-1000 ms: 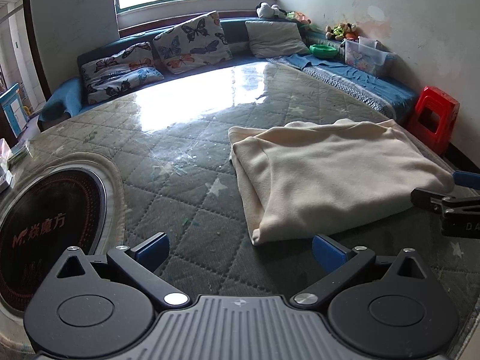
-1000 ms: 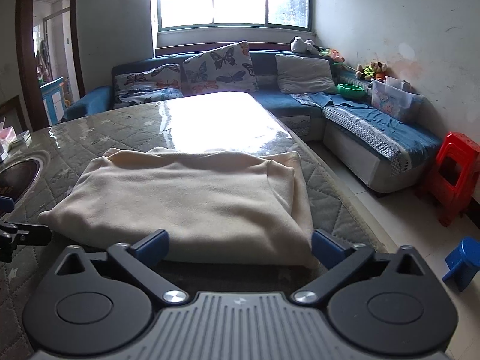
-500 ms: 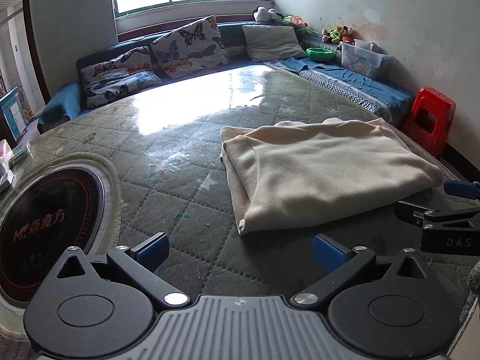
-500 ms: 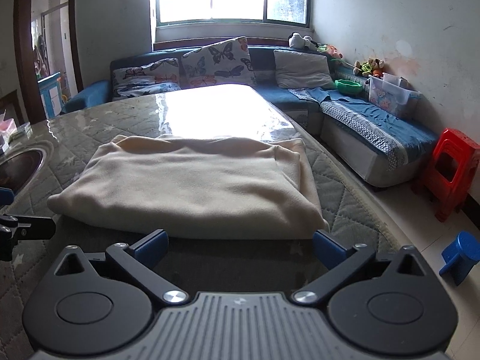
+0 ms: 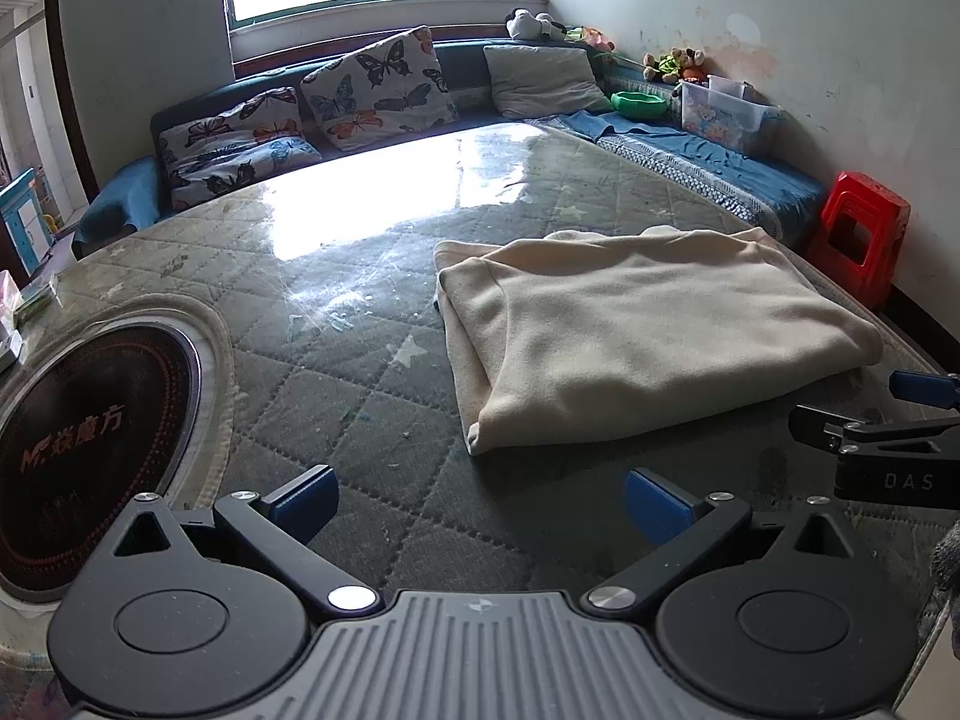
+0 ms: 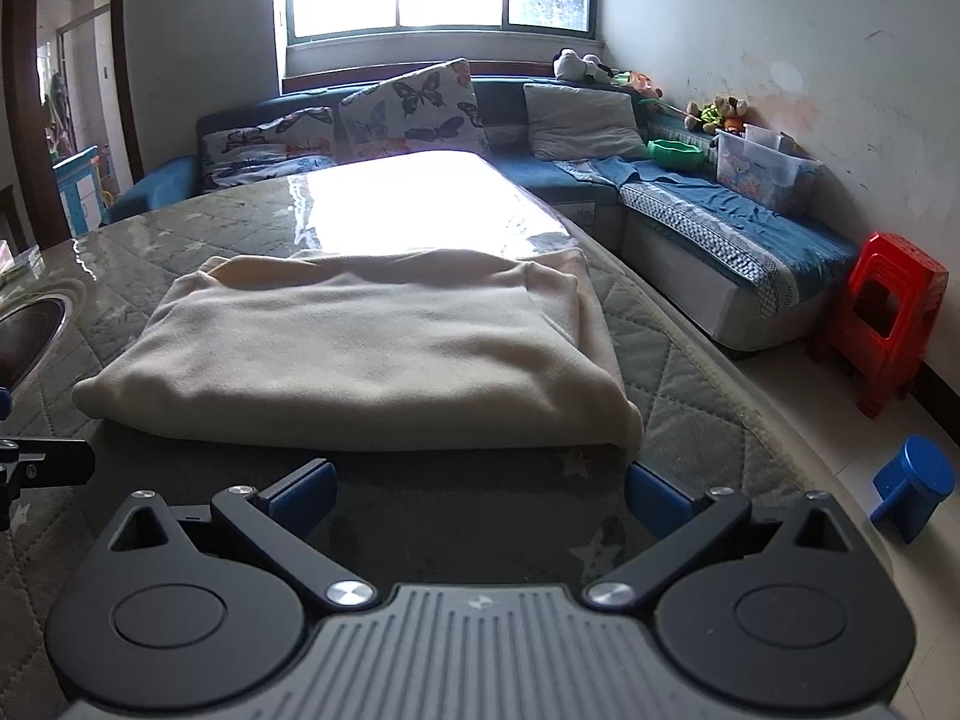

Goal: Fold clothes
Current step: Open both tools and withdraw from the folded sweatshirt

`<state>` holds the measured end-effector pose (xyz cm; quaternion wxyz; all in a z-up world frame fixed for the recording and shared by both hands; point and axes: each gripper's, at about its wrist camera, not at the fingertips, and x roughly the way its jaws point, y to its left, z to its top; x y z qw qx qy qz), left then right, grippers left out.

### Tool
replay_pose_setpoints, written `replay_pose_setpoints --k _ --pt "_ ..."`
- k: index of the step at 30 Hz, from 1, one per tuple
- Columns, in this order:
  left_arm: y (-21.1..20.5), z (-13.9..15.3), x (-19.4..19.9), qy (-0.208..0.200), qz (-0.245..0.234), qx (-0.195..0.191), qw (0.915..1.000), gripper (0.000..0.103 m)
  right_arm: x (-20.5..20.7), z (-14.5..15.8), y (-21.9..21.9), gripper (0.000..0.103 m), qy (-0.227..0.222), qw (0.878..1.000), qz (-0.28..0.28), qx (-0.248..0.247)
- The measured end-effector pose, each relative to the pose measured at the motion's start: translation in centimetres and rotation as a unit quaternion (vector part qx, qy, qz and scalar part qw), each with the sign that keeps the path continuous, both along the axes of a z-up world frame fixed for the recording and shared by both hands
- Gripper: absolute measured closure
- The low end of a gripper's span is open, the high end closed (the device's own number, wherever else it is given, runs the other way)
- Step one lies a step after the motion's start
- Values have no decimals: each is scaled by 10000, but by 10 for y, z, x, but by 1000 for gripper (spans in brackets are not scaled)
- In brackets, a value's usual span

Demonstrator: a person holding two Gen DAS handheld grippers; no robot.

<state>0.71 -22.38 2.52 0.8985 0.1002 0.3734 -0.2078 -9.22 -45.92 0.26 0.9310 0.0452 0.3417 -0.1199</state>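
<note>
Left wrist view: the left gripper (image 5: pixel 480 495) fills the bottom of the frame, its blue-tipped fingers (image 5: pixel 303 495) spread wide with nothing between them, above the quilted surface (image 5: pixel 336 372). The cream garment (image 5: pixel 648 336) lies right of centre, folded into a thick rectangle with its layered edges facing the lower left of the frame. It sits flat on the surface, apart from both grippers. The right gripper (image 5: pixel 864 408) reaches in at the right edge, just beside the garment's near right corner; from this angle its fingers look apart. A round black cooktop (image 5: pixel 84 450) is set into the surface at lower left.

Right wrist view: the right gripper (image 6: pixel 480 495) has its fingers wide and empty, just short of the garment's near folded edge, which runs across the middle of the frame. A sofa (image 6: pixel 708 222) with cushions runs along the upper part, and a red stool (image 6: pixel 882 324) stands on the floor at right.

Judgement: the garment looks folded at least once, and both grippers appear lined up for another fold or a final tidy. The next move calls for each gripper to pinch every layer at a near corner, lift evenly, and carry the edge across without dragging the lower layers askew.
</note>
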Motion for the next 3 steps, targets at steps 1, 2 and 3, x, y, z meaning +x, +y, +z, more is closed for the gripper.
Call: replay_pose_setpoints --k 1,2,3 --pt "0 0 0 -8 -2 0 10000 0 0 0 0 0 3 10000 -5 -5" --pt "0 0 0 -16 -5 -1 10000 0 0 0 0 0 -1 10000 -6 -7" --pt "0 0 -1 -4 -20 -8 10000 0 0 1 0 0 -6 10000 -6 -7"
